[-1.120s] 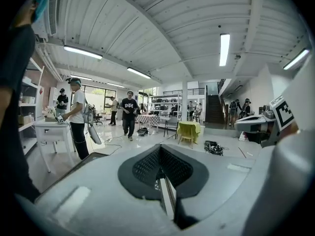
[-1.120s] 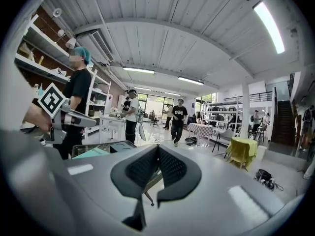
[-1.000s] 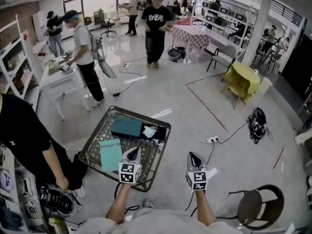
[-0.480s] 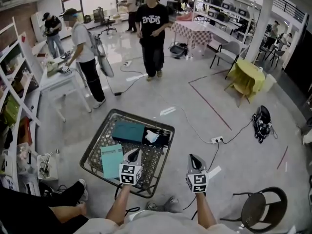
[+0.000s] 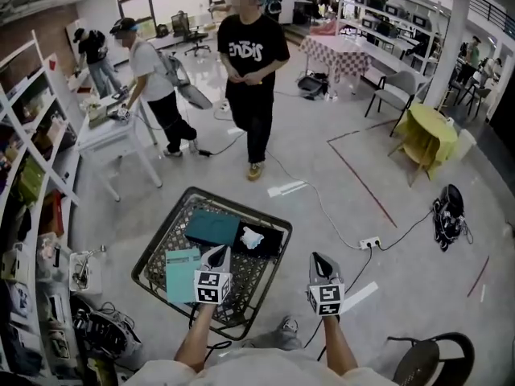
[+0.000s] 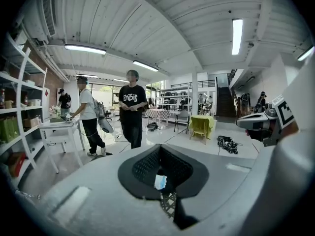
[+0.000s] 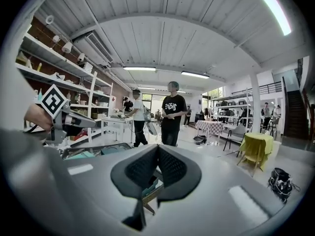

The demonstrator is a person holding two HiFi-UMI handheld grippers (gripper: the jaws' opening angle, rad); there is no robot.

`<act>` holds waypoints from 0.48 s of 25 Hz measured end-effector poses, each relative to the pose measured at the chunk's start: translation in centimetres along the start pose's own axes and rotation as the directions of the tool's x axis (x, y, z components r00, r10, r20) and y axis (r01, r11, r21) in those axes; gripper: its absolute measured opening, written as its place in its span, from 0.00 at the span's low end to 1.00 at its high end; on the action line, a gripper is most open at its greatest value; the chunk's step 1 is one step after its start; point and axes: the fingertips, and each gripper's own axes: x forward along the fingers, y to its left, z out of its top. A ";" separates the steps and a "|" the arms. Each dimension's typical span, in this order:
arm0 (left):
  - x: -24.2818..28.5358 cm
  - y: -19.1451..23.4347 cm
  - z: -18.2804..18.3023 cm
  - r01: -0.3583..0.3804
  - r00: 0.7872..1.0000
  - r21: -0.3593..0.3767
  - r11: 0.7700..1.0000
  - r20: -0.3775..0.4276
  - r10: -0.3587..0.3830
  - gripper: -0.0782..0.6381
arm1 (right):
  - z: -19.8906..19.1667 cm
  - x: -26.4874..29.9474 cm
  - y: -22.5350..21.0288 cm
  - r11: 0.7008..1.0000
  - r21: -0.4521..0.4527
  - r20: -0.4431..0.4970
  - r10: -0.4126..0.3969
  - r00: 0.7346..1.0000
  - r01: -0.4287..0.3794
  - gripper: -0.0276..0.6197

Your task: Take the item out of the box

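Note:
A wire basket [image 5: 158, 236] stands on the floor below me. In it lie a dark teal box [image 5: 212, 226], a light teal lid [image 5: 182, 264] and an open black box [image 5: 269, 241] with a crumpled white item [image 5: 252, 237] inside. My left gripper [image 5: 219, 251] hovers over the basket's near side, just short of the black box, shut and empty. In the left gripper view [image 6: 160, 149] the white item [image 6: 160, 181] shows below the closed pads. My right gripper [image 5: 319, 258] hangs to the right of the basket, shut, holding nothing; its own view [image 7: 158, 149] shows the basket [image 7: 83, 154] at the left.
A person in a black shirt [image 5: 253, 71] stands just beyond the basket. Another person works at a white table [image 5: 113, 131] at the back left. Shelving [image 5: 32, 207] lines the left side. A cable and power strip [image 5: 370, 242] lie on the right, a dark chair [image 5: 426, 360] at the bottom right.
The person in the black shirt has walked closer to the basket. The person in black at the lower left has left the view. Both grippers stay shut and have edged forward.

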 end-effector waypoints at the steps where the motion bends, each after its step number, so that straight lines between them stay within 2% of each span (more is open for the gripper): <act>1: 0.7 0.2 0.4 -0.013 1.000 0.000 1.000 0.002 0.013 0.12 | 0.3 0.8 -0.8 1.000 -0.002 0.008 0.008 1.000 -0.008 0.04; 7: 4.6 -0.5 2.2 -0.078 0.997 0.007 0.997 -0.008 0.078 0.12 | 0.9 4.3 -5.7 0.998 -0.004 0.018 0.058 0.998 -0.058 0.04; 12: 6.6 -0.2 2.5 -0.124 0.992 0.008 0.992 -0.022 0.124 0.12 | 1.3 6.9 -7.5 0.994 -0.011 0.020 0.108 0.994 -0.108 0.04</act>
